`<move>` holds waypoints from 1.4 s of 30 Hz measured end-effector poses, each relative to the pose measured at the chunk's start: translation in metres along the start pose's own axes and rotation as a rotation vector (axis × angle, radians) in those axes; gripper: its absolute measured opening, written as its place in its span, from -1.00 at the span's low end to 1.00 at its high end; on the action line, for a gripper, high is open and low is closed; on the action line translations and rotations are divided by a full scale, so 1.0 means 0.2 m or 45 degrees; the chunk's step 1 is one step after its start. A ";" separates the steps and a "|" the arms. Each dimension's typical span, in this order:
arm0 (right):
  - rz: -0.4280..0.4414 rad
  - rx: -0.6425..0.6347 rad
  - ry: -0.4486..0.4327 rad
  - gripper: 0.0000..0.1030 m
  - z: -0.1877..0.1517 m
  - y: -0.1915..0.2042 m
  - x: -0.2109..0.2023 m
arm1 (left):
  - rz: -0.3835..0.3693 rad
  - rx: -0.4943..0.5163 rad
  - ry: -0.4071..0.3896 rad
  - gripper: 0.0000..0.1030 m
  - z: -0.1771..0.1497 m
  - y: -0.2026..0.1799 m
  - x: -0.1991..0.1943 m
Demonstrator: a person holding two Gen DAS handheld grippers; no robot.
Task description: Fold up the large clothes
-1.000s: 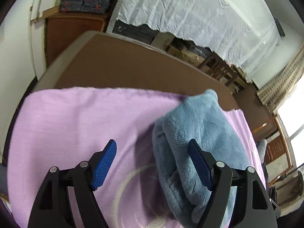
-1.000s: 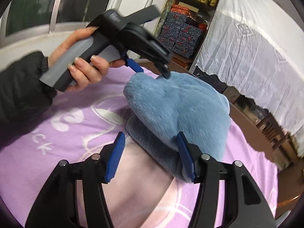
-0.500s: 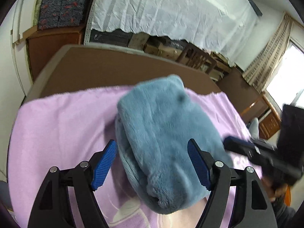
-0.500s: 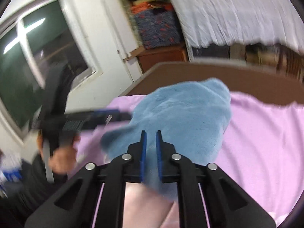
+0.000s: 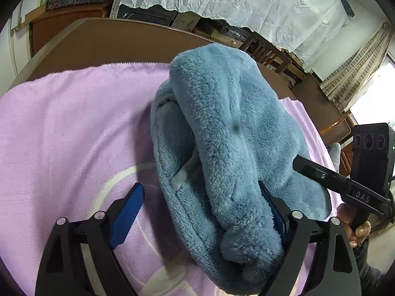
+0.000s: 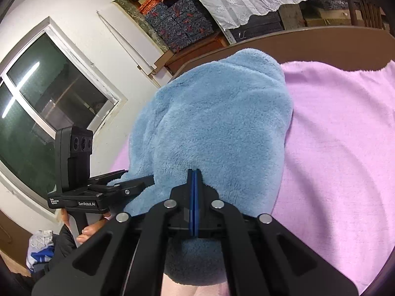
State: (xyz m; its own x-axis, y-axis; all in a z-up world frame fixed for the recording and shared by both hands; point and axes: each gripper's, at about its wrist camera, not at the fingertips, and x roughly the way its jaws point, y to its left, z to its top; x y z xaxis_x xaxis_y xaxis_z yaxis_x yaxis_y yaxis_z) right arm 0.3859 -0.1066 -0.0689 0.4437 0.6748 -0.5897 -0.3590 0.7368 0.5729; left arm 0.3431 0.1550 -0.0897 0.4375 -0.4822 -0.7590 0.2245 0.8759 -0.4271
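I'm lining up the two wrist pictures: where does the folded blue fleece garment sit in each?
Left wrist: the blue fleece garment fills the centre and lower right, lying between the opening jaws of the left gripper.
Right wrist: the garment fills the centre, just beyond the shut right gripper.
Shared landmark: the lilac blanket under it.

The left gripper (image 5: 205, 212) points steeply downward, its jaws opening wide, blue pads (image 5: 128, 212) far apart with soft blue fabric between them. The right gripper (image 6: 194, 185) angles down too, its pads pressed flat together, nothing visibly pinched. A hand (image 6: 92, 230) wraps the left gripper's handle from below.
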 end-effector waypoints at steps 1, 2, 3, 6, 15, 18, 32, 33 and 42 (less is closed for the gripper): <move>0.004 0.003 0.001 -1.00 0.00 -0.01 0.00 | -0.009 -0.006 0.002 0.76 0.00 0.00 0.00; 0.010 0.010 0.004 -1.00 0.01 0.00 0.00 | -0.020 -0.011 0.003 0.76 0.01 0.01 -0.01; 0.018 0.018 0.007 -1.00 0.00 0.00 -0.01 | -0.041 -0.022 0.001 0.76 0.01 0.02 -0.02; 0.072 0.071 0.012 -1.00 0.02 -0.03 -0.03 | -0.100 -0.048 -0.021 0.75 0.02 0.06 -0.09; 0.037 0.161 -0.162 0.05 0.08 -0.09 -0.25 | -0.114 -0.130 -0.090 0.77 0.06 0.07 -0.22; 0.059 0.262 -0.161 0.11 0.10 -0.19 -0.26 | -0.122 -0.246 -0.011 0.77 0.09 0.11 -0.13; 0.199 0.395 0.053 0.68 0.03 -0.26 -0.02 | -0.306 -0.235 -0.003 0.77 0.06 0.12 -0.09; 0.195 0.379 0.056 0.70 0.02 -0.24 -0.01 | -0.311 -0.202 -0.027 0.77 0.06 0.10 -0.12; 0.208 0.387 0.112 0.77 -0.03 -0.22 0.07 | -0.254 -0.187 0.044 0.86 0.03 0.09 -0.02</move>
State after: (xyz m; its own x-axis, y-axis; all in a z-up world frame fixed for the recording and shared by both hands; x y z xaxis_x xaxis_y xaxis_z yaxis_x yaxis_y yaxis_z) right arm 0.4032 -0.1291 -0.1061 0.3235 0.7935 -0.5154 -0.1528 0.5813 0.7992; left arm 0.3511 0.1720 -0.0917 0.3668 -0.6479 -0.6676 0.1731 0.7526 -0.6353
